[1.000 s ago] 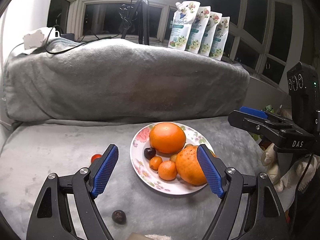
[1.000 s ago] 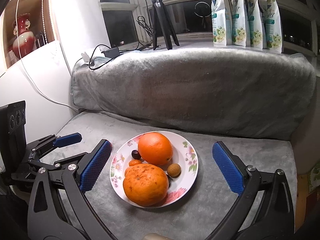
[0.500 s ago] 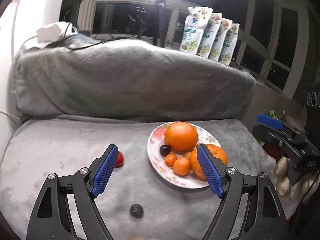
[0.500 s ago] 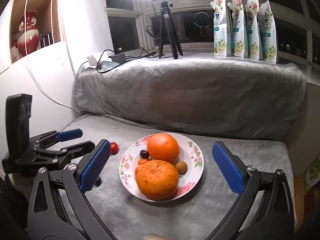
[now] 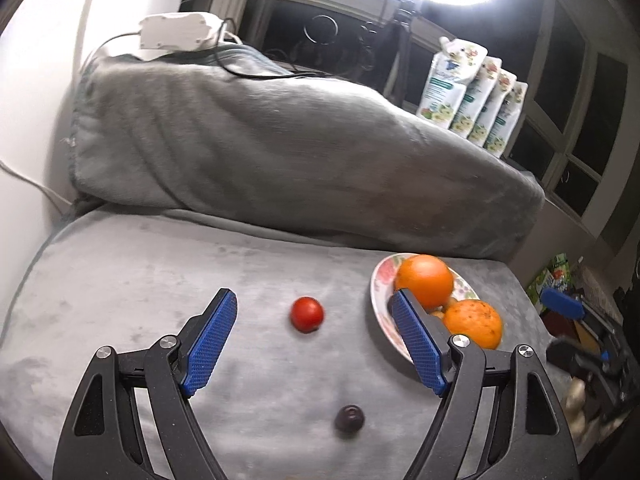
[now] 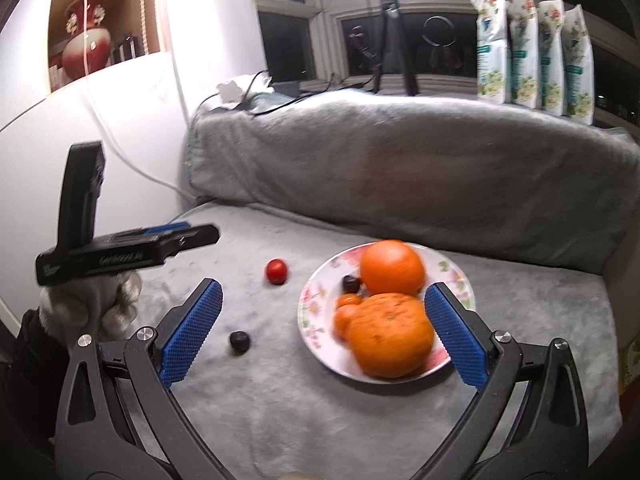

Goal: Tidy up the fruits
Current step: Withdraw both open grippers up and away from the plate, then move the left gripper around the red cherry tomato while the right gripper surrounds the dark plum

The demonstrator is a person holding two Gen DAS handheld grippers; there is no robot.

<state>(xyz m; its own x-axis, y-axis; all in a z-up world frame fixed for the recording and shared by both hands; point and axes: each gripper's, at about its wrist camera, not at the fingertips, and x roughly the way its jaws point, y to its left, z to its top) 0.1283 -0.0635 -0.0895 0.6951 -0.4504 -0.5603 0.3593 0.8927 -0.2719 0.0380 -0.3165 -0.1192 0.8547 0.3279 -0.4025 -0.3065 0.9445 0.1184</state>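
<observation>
A flowered plate [image 5: 379, 280] on the grey blanket holds two big oranges [image 5: 424, 280] and some small fruit. A red tomato [image 5: 307, 314] lies loose to its left, straight ahead of my open, empty left gripper [image 5: 312, 297]. A dark round fruit [image 5: 349, 420] lies nearer, below the jaws. My right gripper [image 6: 323, 290] is open and empty, in front of the plate [image 6: 454, 276] with its smooth orange [image 6: 392, 268], rough orange [image 6: 390, 334] and dark fruit [image 6: 351, 283]. The tomato [image 6: 276, 271] and loose dark fruit [image 6: 240, 340] lie left of the plate. The left gripper [image 6: 204, 234] hovers at far left.
A blanket-covered back cushion [image 5: 280, 152] rises behind the seat. Several white pouches [image 6: 532, 44] stand on the window sill beside a tripod [image 6: 394, 36]. A white adapter with cables [image 5: 176, 34] lies on the cushion's left end. A red vase [image 6: 86, 40] stands on a shelf.
Both grippers have swung left. In the left wrist view the plate slid to the right and the tomato came to the middle between the jaws. Both grippers stayed open.
</observation>
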